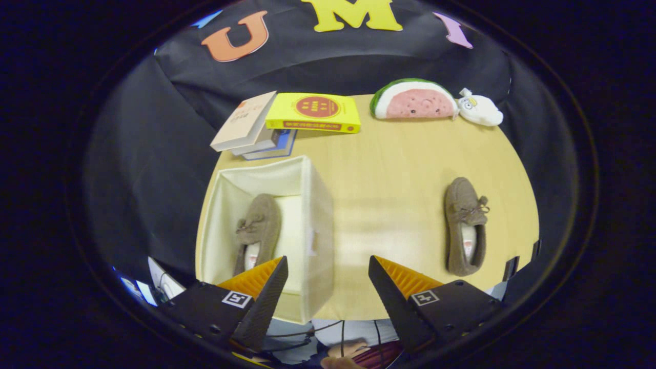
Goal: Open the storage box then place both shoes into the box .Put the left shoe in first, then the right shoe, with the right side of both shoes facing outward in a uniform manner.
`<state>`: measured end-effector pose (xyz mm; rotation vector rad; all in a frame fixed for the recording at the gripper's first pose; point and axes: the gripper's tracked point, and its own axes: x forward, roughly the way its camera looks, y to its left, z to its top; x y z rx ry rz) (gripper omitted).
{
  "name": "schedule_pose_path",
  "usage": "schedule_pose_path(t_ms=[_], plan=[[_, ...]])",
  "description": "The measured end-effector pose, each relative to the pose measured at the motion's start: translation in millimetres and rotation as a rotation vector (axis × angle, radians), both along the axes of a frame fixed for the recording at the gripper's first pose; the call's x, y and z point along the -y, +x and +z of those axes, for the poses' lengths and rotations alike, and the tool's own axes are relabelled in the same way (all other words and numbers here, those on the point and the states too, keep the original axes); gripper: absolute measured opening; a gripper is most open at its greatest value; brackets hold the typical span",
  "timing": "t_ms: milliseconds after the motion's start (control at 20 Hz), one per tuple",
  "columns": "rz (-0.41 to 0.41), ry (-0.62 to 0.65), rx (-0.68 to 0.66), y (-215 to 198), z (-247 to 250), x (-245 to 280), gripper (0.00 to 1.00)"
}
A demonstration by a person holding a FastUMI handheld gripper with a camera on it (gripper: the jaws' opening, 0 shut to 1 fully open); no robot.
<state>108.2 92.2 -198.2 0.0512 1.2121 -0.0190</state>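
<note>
A cream fabric storage box (318, 215) stands open on the wooden table (389, 169), just ahead of my left finger. One brown moccasin shoe (259, 228) lies inside the box, toe pointing away from me. The other brown shoe (464, 225) rests on the table, off to the right and beyond my right finger, toe also pointing away. My gripper (328, 269) hovers high above the table's near edge, open, with nothing between its fingers. The box's right wall sits between the fingers.
A stack of books (256, 130) with a yellow book (315, 113) lies at the far side behind the box. A watermelon-slice plush (414, 100) and a small white plush (479, 110) sit at the far right. Cables and a hand (343, 353) show below the fingers.
</note>
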Motion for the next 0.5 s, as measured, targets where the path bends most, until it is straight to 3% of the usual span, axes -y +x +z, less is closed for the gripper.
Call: schedule_pose_path(t_ms=[500], plan=[[-0.141, -0.073, -0.074, 6, -34, 134, 0.97]])
